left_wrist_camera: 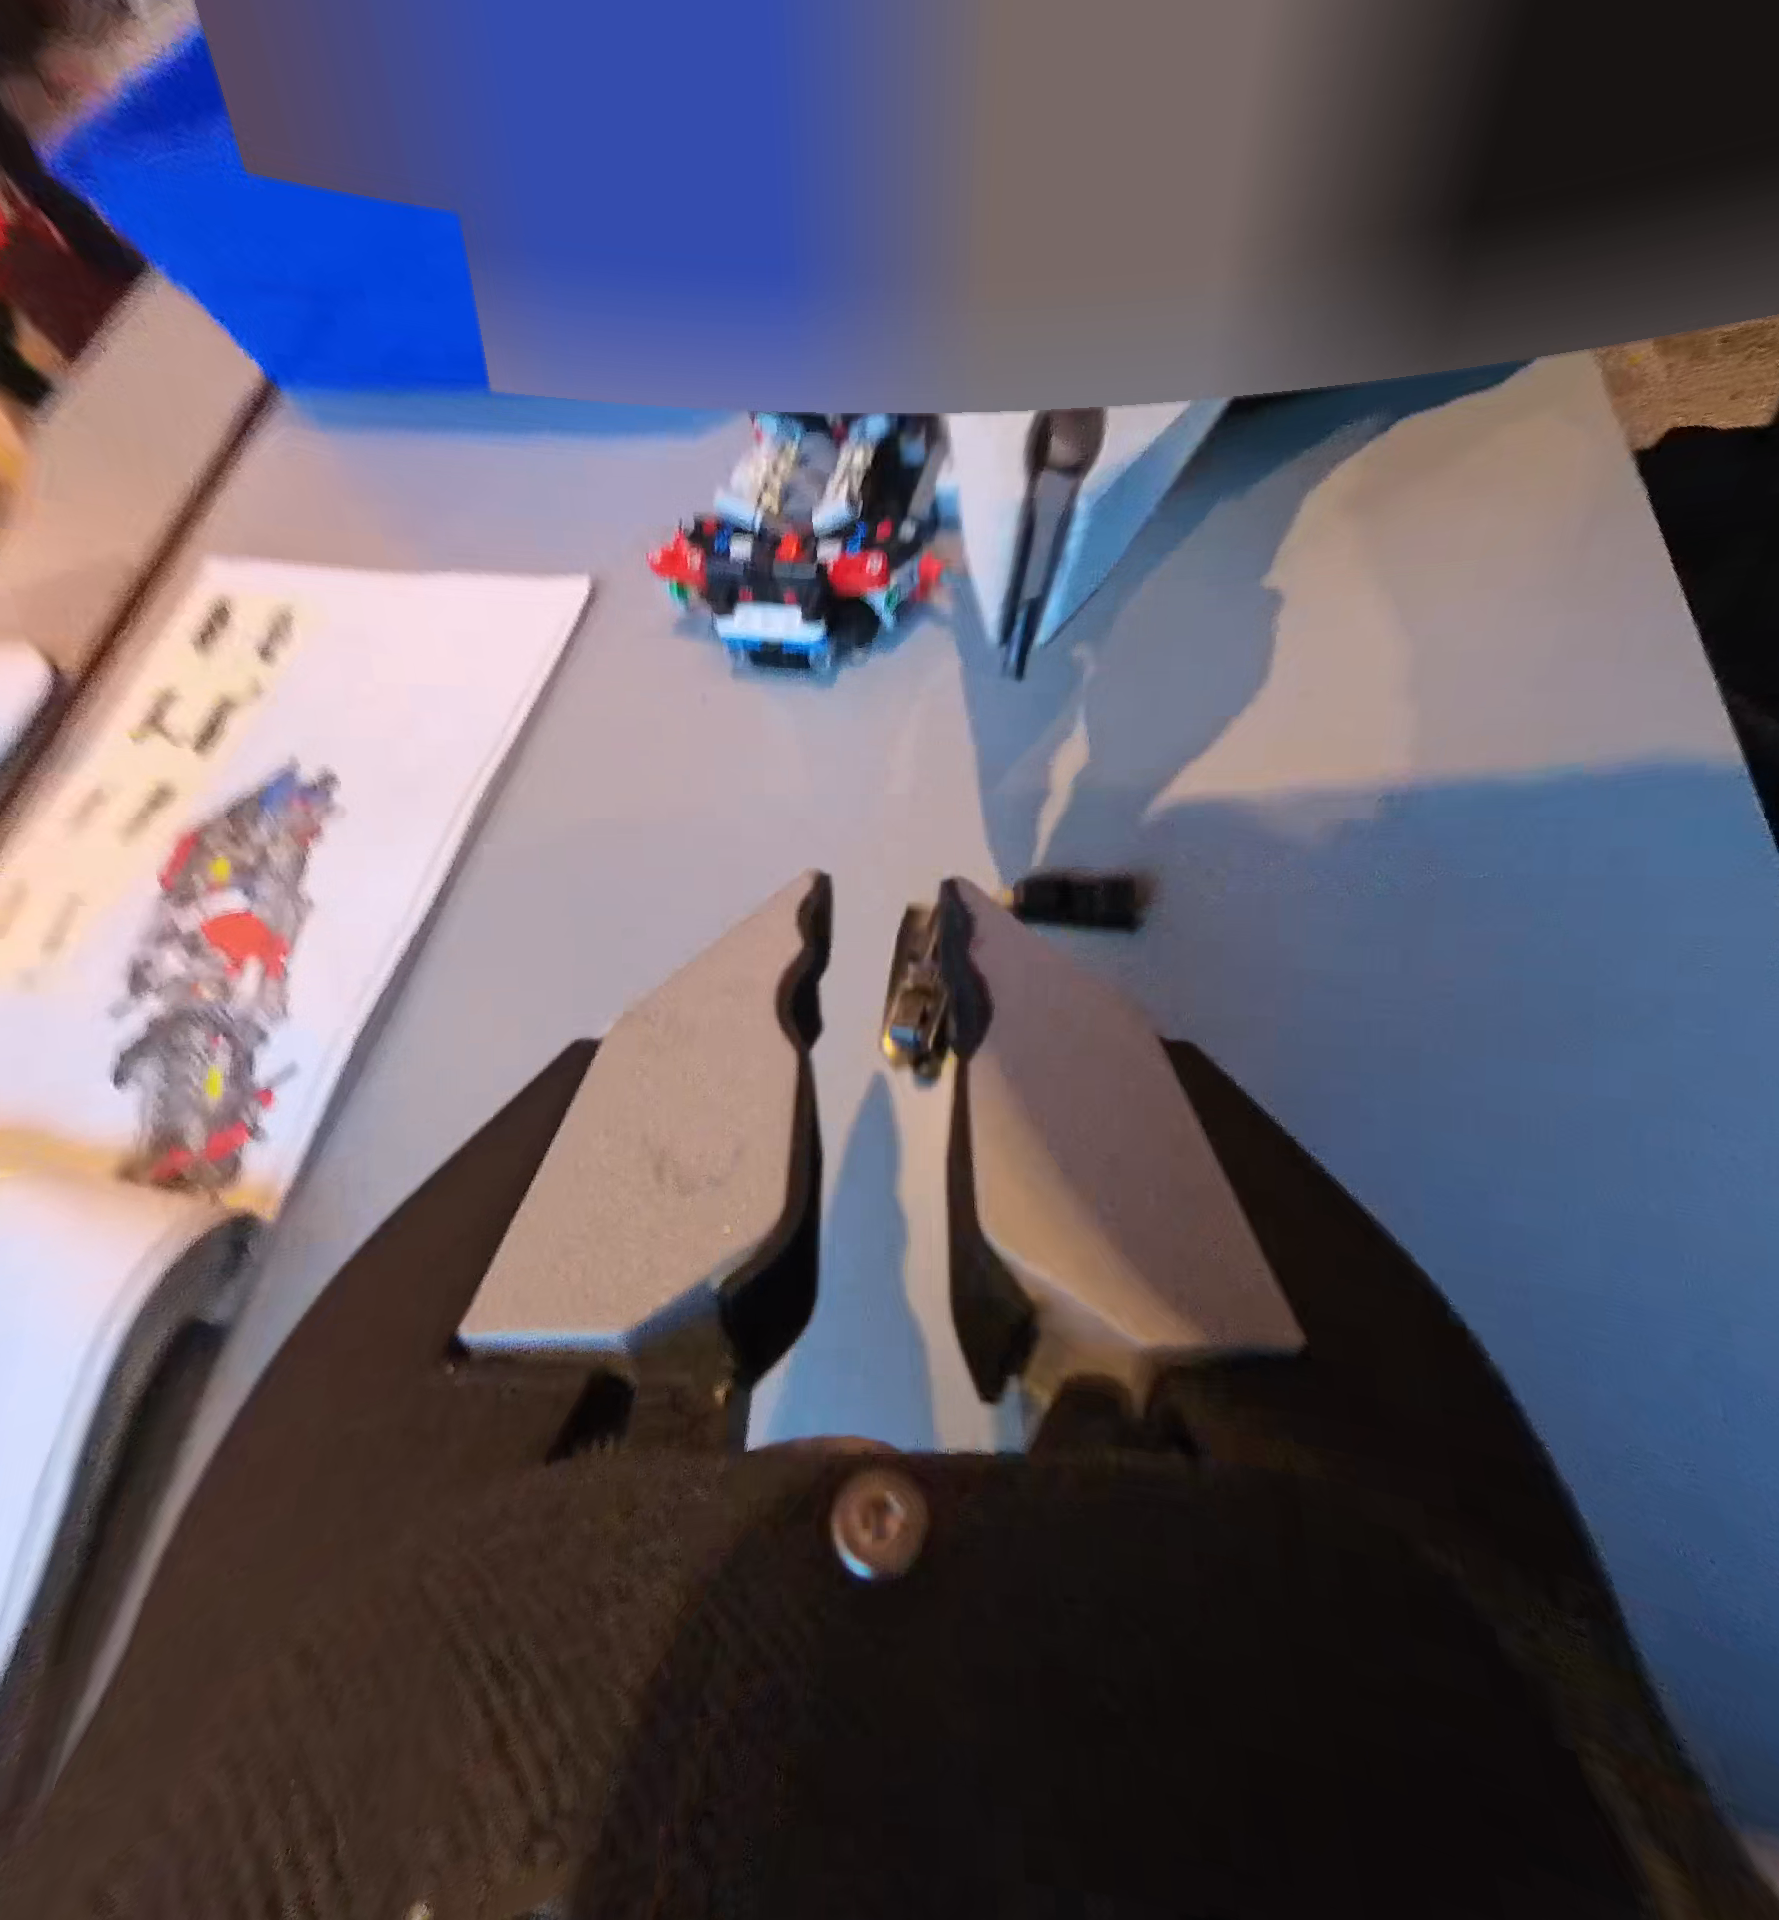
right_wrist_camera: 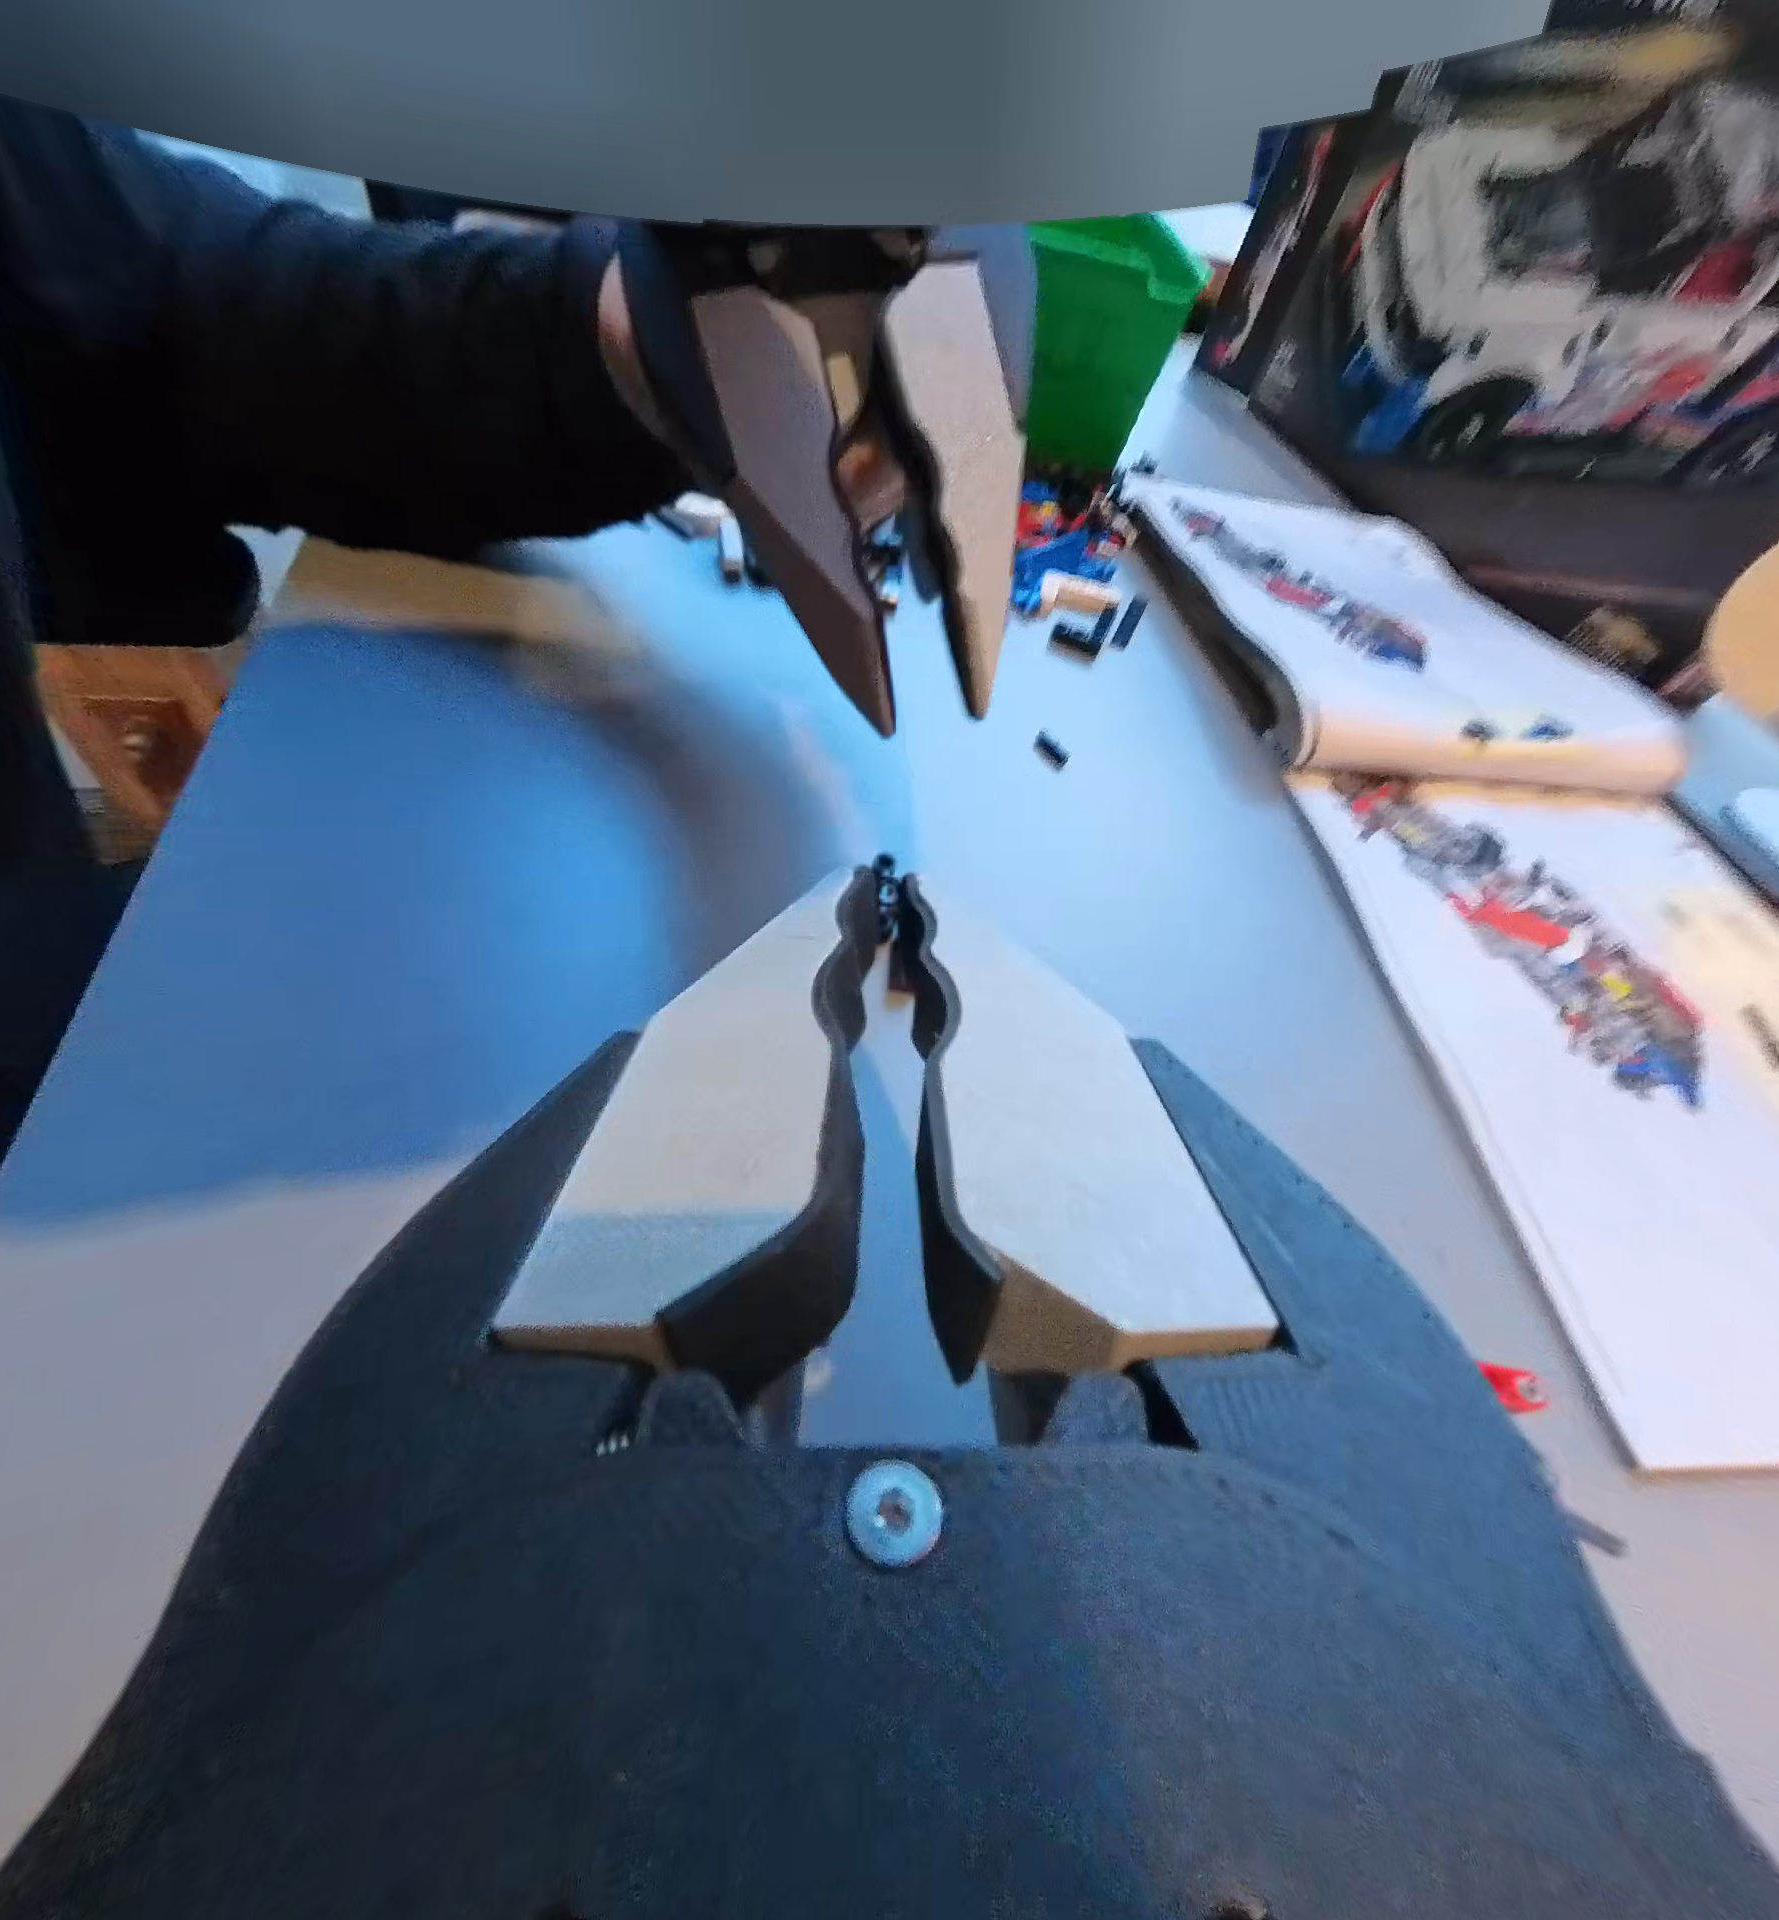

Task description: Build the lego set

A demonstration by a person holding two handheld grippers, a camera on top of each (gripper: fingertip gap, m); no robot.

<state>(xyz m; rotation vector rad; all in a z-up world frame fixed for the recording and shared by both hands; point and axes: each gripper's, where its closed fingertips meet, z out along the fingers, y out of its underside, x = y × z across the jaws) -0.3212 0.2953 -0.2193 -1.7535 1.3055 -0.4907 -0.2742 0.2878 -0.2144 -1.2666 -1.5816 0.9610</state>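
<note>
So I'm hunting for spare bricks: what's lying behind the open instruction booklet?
Behind the instruction booklet lies a pile of loose bricks, then a green bin. The booklet's raised pages hide anything directly beyond them.

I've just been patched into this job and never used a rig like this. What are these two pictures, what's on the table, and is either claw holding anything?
There is no robot arm: a person holds a two-finger gripper in each hand, and each gripper has a camera looking forward along its fingers.

The left wrist view shows the left gripper open above the grey table. A small part lies against the inside of one finger; whether it is gripped is unclear. Ahead stands the half-built lego car, with a small black piece near the fingertips and the open instruction booklet to one side.

The right wrist view shows the right gripper closed on a tiny black part. The left gripper also appears there, held by a dark-sleeved hand, pointing toward it. Loose bricks, a green bin and the set's box lie beyond.
</note>
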